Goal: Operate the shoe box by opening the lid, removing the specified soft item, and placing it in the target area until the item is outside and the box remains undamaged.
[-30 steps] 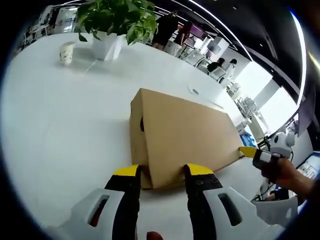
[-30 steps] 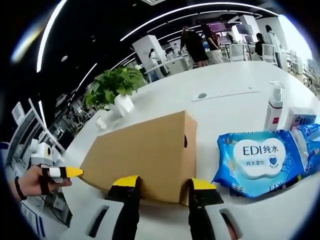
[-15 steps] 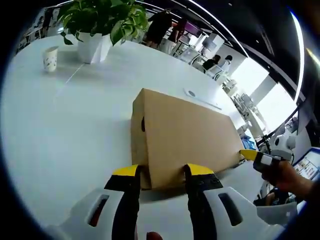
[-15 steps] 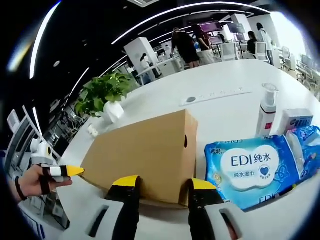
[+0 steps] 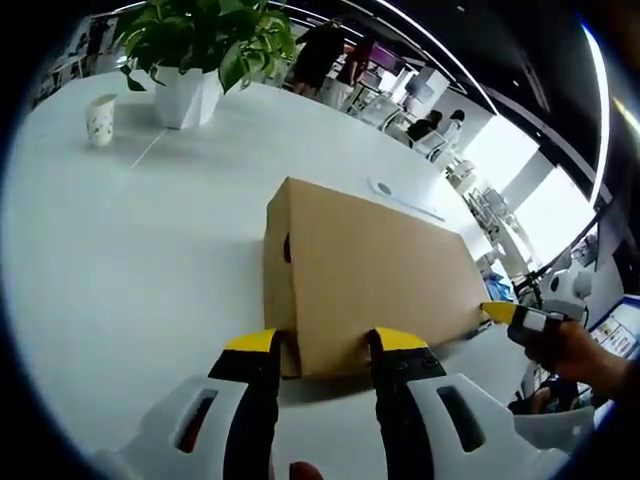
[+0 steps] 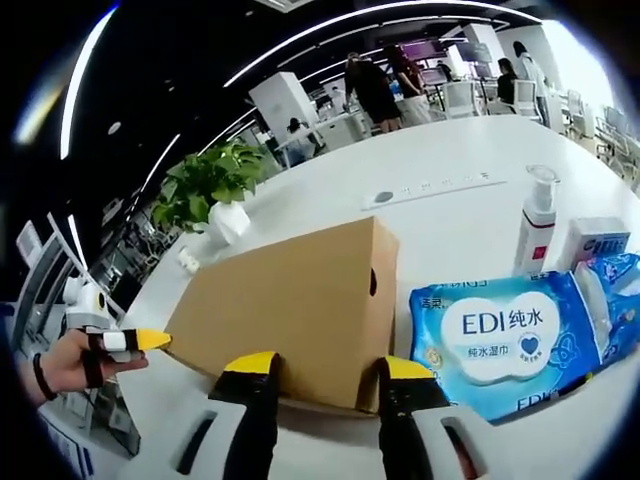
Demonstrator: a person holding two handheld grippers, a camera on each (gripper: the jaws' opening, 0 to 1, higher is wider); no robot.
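Shoe box of plain brown cardboard [image 5: 365, 275], lid on, sits on the white round table [image 5: 120, 240], and I have a gripper at each end of it. My left gripper [image 5: 325, 345] has its yellow-tipped black jaws spread either side of the near bottom corner of the box; whether they touch the card I cannot quite tell. My right gripper [image 6: 325, 365] is spread the same way at the opposite end. Just beside the box lies a blue soft pack of wet wipes [image 6: 510, 335], with a clear pump bottle [image 6: 533, 225] behind it. A potted green plant [image 5: 205, 45] and white paper cup [image 5: 100, 118] stand well apart
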